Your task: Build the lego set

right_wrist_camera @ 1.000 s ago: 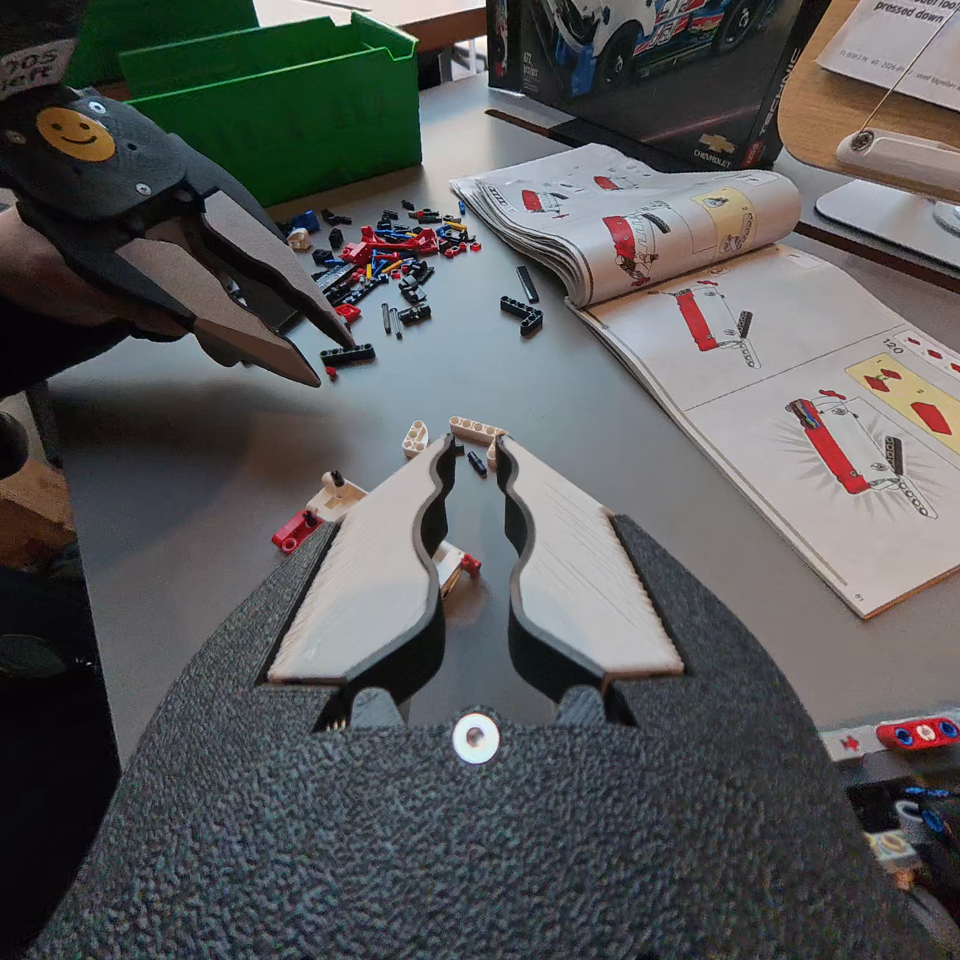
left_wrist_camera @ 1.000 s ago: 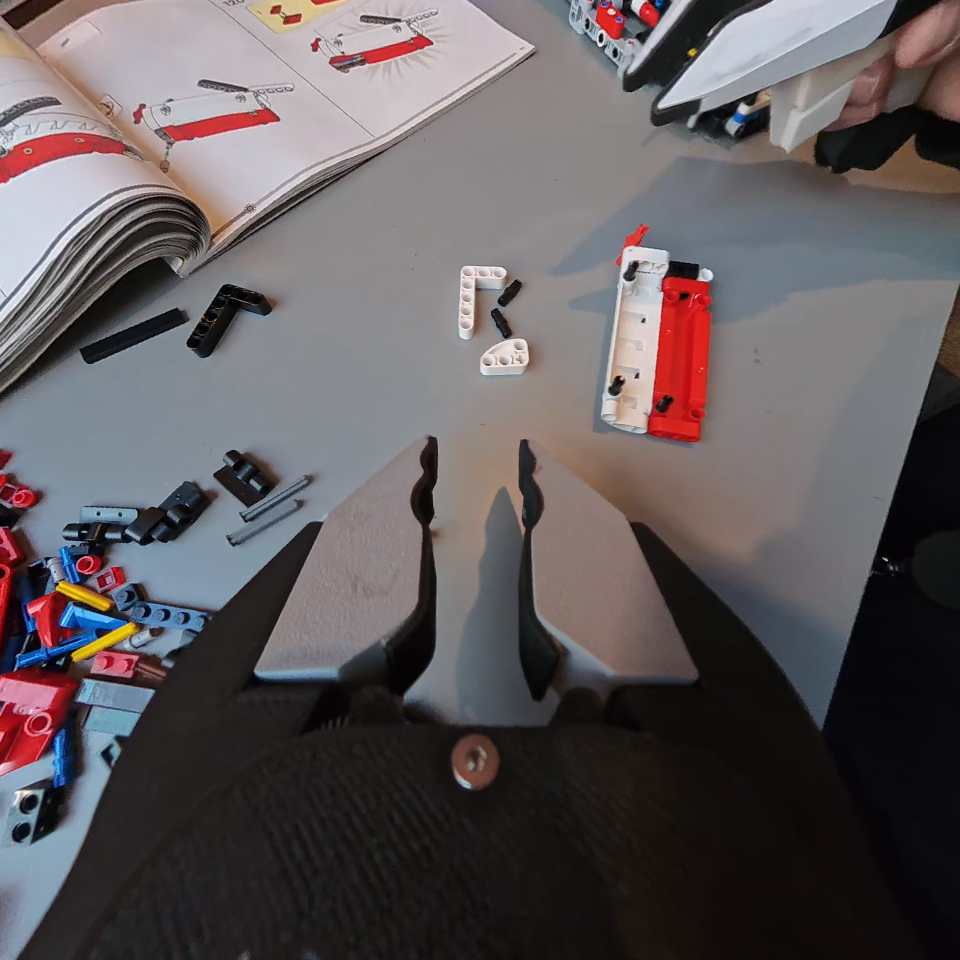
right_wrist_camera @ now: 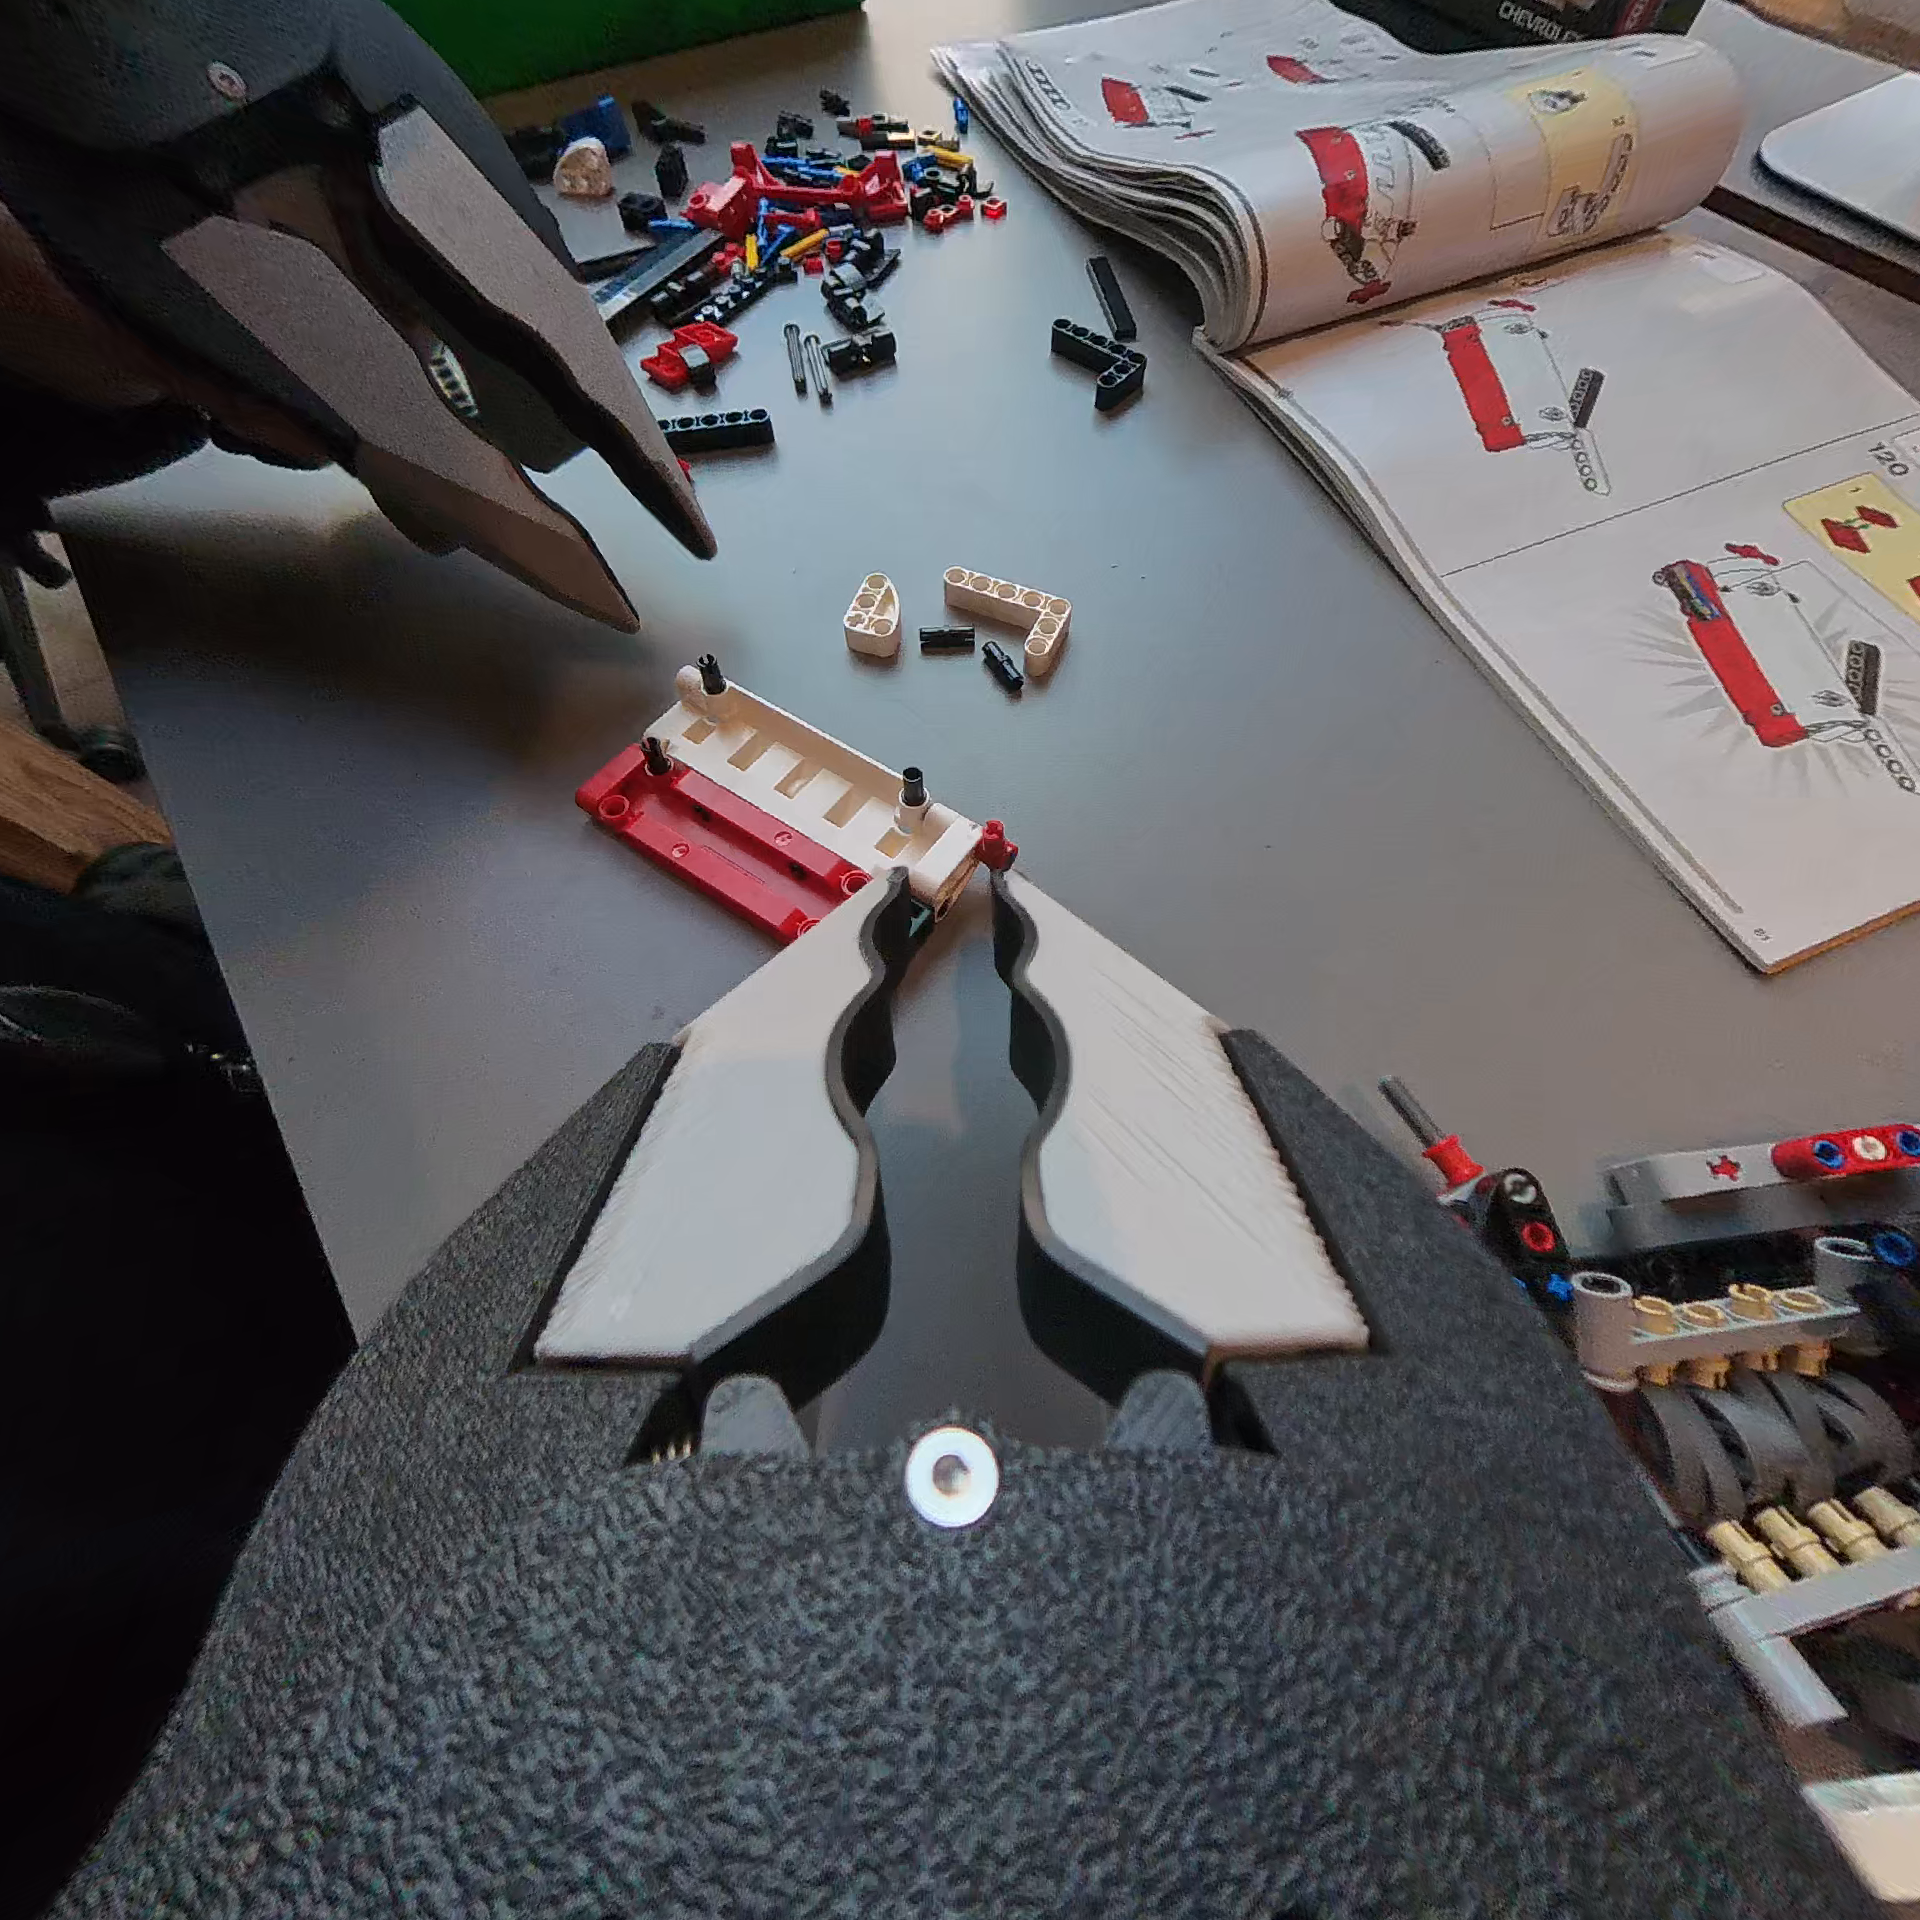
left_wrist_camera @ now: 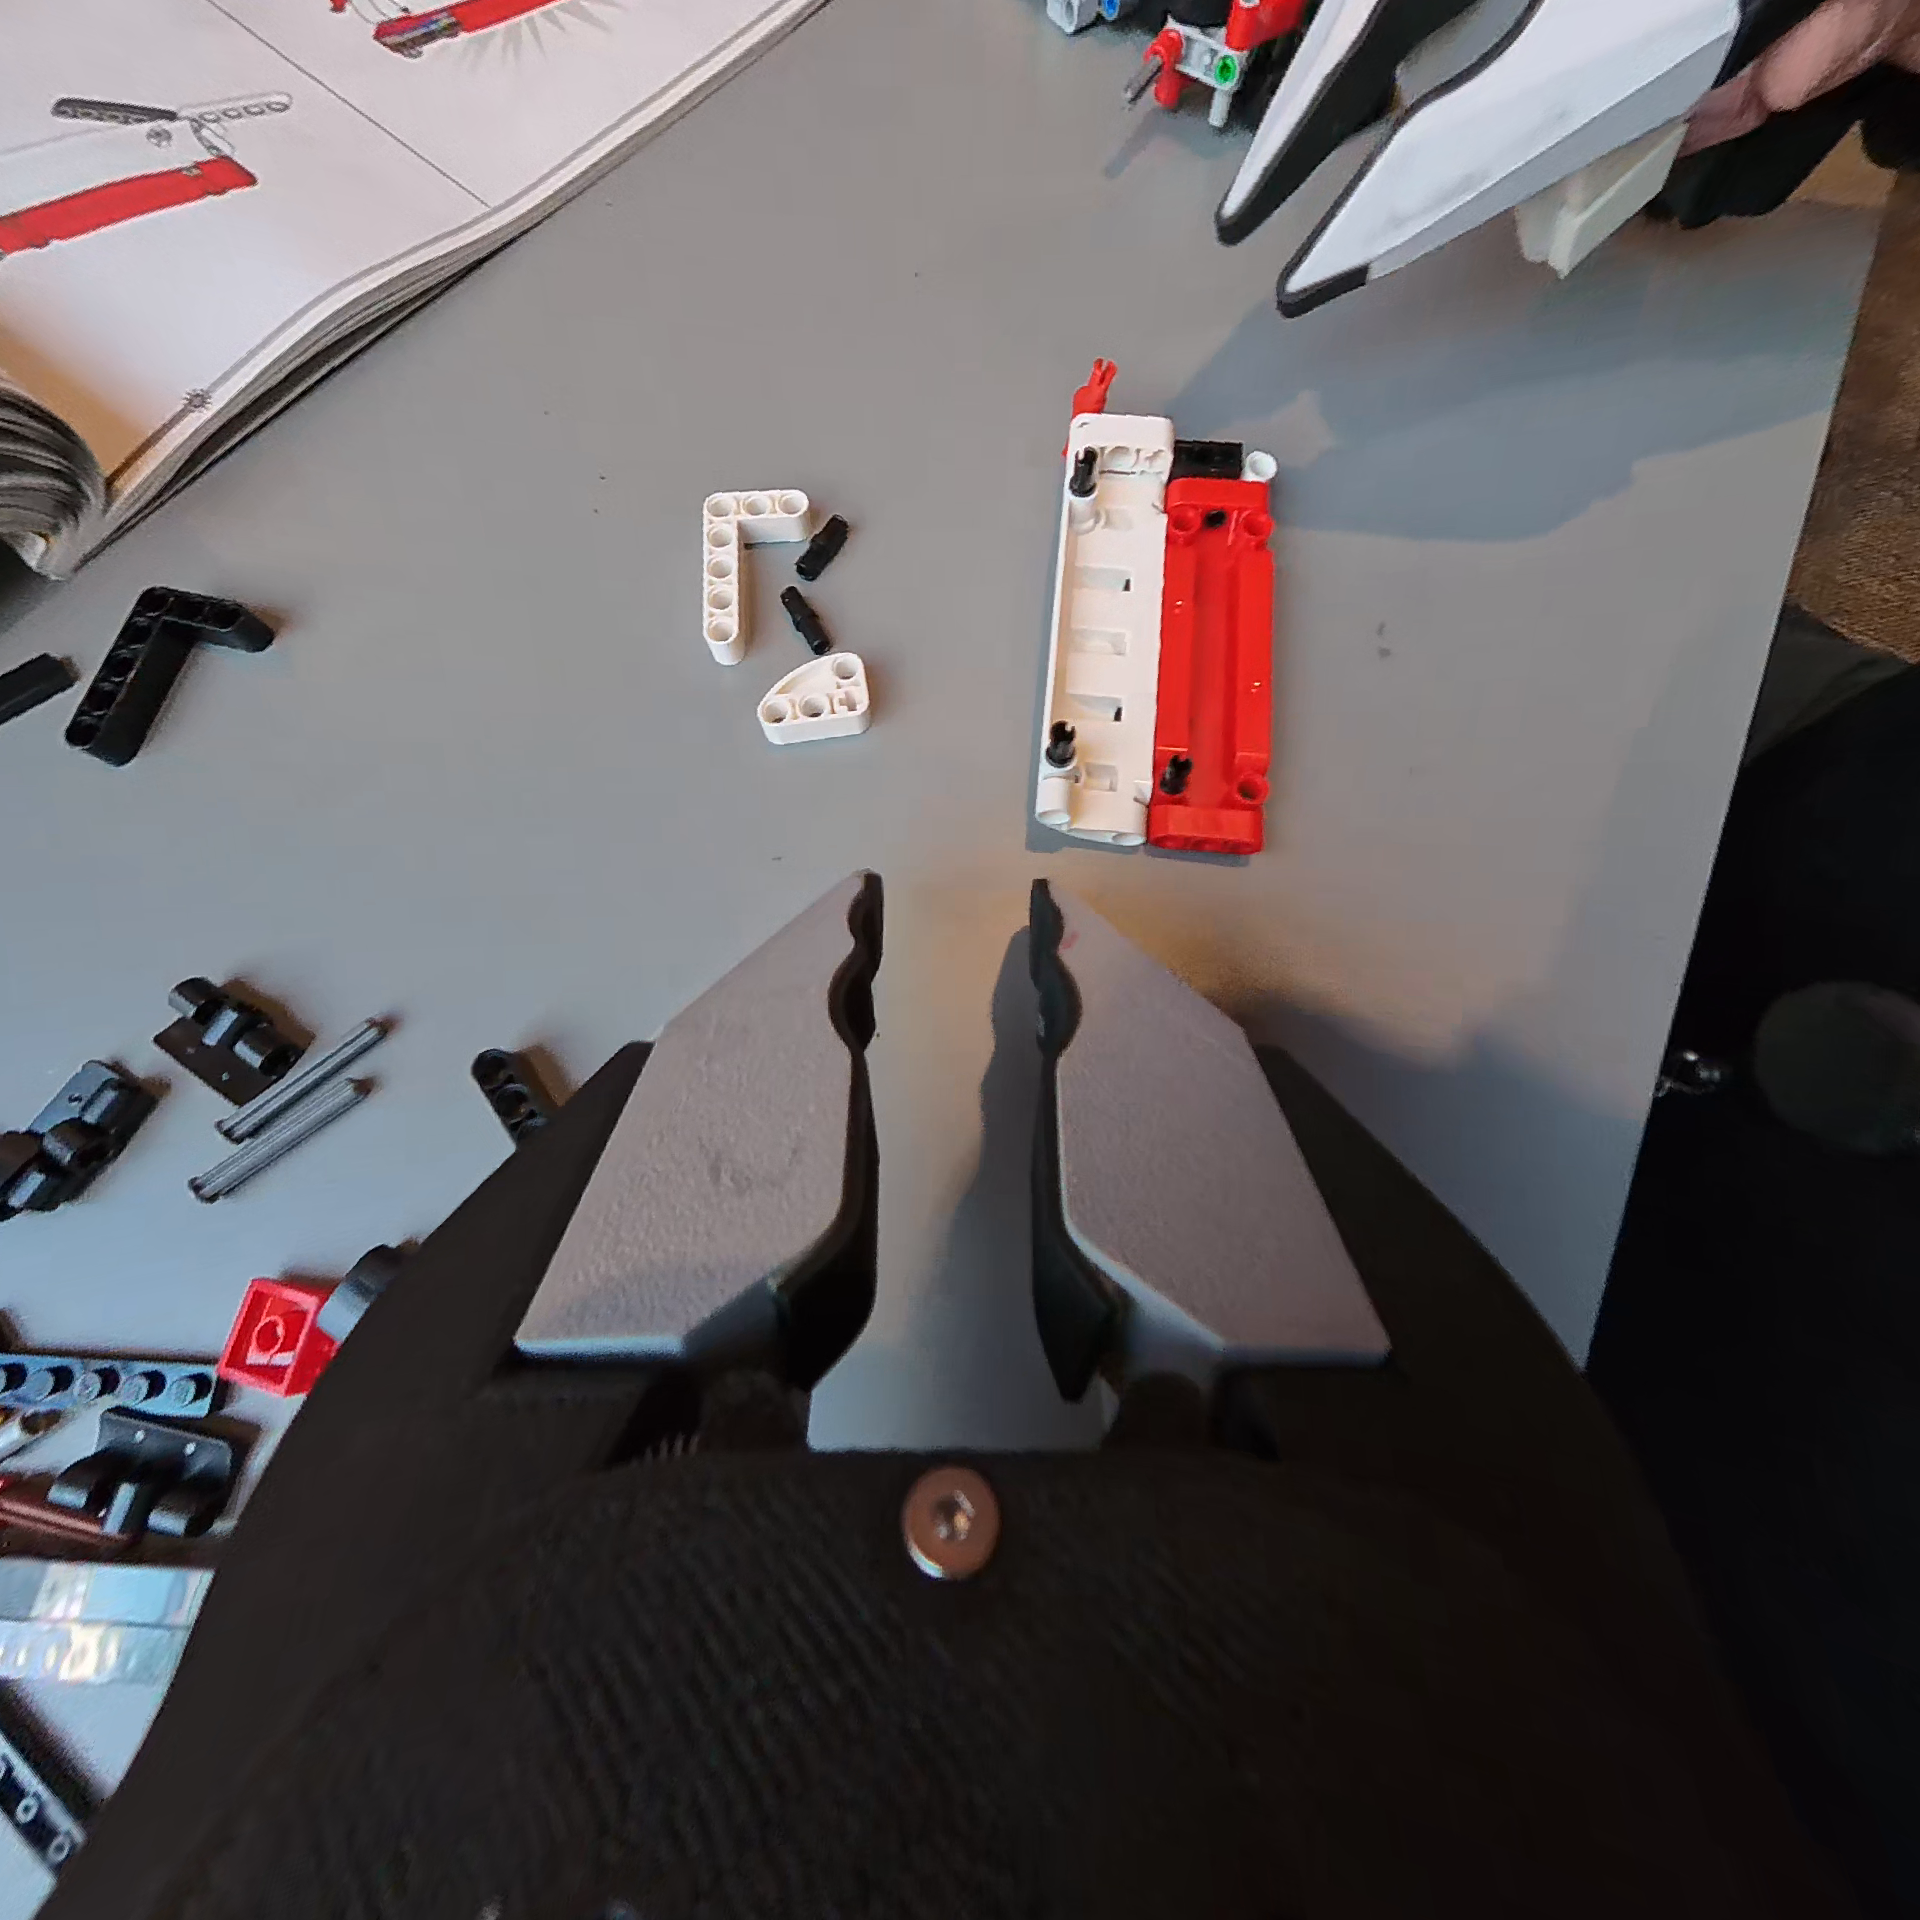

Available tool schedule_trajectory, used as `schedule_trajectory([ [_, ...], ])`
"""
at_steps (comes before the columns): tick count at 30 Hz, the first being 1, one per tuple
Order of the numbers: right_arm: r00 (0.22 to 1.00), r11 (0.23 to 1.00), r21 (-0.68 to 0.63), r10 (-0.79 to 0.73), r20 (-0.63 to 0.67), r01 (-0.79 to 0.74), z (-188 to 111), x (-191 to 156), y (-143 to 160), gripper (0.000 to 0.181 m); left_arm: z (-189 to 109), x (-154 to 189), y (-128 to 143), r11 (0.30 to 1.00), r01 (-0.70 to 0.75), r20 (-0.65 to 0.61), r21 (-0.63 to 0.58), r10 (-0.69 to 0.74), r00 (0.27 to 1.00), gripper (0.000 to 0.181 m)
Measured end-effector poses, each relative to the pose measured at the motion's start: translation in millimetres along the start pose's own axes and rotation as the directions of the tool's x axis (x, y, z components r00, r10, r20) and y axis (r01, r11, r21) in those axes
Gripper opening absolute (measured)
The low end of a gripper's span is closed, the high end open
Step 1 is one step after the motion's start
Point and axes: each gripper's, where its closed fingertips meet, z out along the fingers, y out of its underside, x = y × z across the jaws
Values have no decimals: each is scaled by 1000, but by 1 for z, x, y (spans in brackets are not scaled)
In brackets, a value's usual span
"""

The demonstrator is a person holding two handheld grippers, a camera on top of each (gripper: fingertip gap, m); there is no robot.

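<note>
Grey table [left_wrist_camera: 520,883]: both hand-held grippers (left [left_wrist_camera: 954,894], right [right_wrist_camera: 943,891]) parted, holding nothing.

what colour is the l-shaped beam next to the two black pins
White L-shaped beam, clearest in the left wrist view.

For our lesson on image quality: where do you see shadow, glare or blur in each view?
Left wrist view: a warm glow on the table near the tongs, and blurred loose pieces at the left edge. Right wrist view: the other tongs shade the table.
</note>
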Motion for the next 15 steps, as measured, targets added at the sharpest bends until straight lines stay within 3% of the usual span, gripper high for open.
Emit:
schedule_trajectory([
  [10,1000,998,-69,9,25,-7,8,-2,12,16,8,17,-7,999,-27,-58,22,28,998,25],
  [15,995,991,-131,24,98,-11,18,-17,22,16,14,19,-8,999,-38,-58,21,39,998,26],
])
